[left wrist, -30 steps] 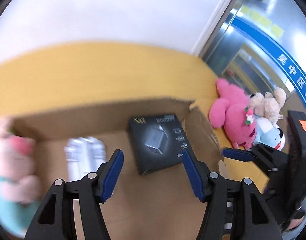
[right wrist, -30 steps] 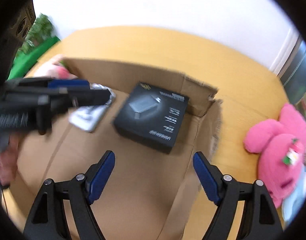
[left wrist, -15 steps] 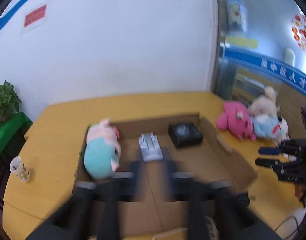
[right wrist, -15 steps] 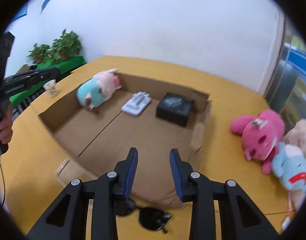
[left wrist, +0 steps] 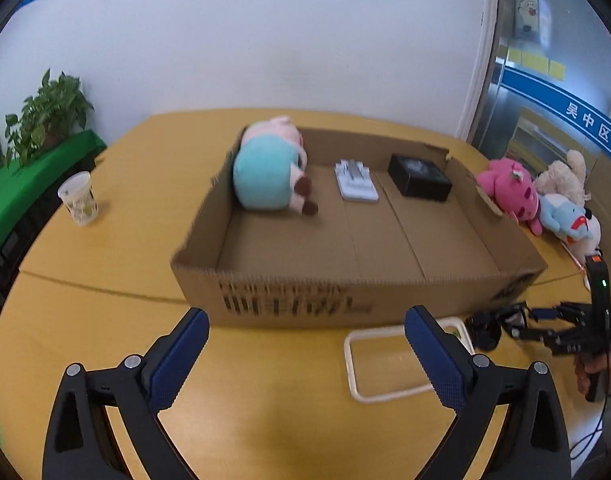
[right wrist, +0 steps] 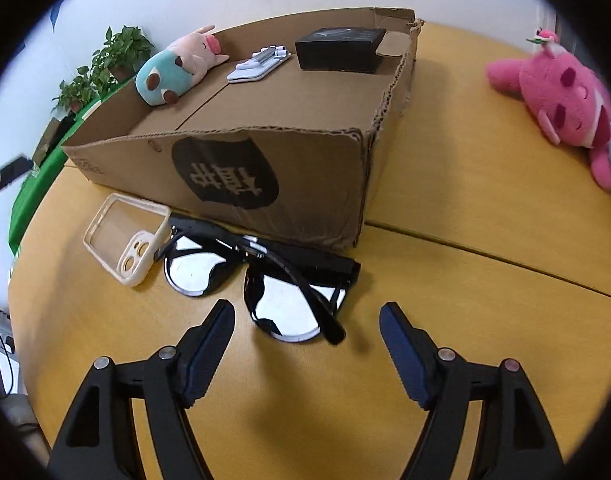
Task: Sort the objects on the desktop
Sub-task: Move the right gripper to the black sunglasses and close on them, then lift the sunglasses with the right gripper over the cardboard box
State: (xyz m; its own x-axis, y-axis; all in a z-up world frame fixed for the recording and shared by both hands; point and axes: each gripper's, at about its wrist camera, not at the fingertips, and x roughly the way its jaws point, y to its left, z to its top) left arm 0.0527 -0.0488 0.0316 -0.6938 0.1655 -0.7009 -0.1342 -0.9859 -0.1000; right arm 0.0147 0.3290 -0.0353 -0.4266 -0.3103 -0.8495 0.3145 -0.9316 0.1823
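A shallow cardboard box [left wrist: 289, 300] [right wrist: 305, 168] on the yellow table holds a teal-and-pink plush [left wrist: 267, 172] [right wrist: 173, 70], a white flat pack [left wrist: 355, 182] [right wrist: 259, 66] and a black box [left wrist: 419, 176] [right wrist: 339, 48]. Black glasses [right wrist: 265, 276] lie folded on the table in front of the box, just ahead of my open, empty right gripper [right wrist: 307, 326]. A cream phone case [right wrist: 125, 240] [left wrist: 389, 360] lies beside them. My left gripper [left wrist: 305, 344] is open and empty, low over the table before the box. The right gripper also shows in the left wrist view [left wrist: 545, 324].
A pink plush [left wrist: 509, 188] [right wrist: 561, 100], a beige plush [left wrist: 561, 178] and a white-blue plush [left wrist: 569, 220] lie right of the box. A paper cup [left wrist: 79, 200] stands at the left. Potted plants [left wrist: 45, 116] stand on a green bench beyond the table edge.
Both grippers have pulled back out of the box to the table's near side. The right one dropped low by the glasses and opened wide. The left stands open again.
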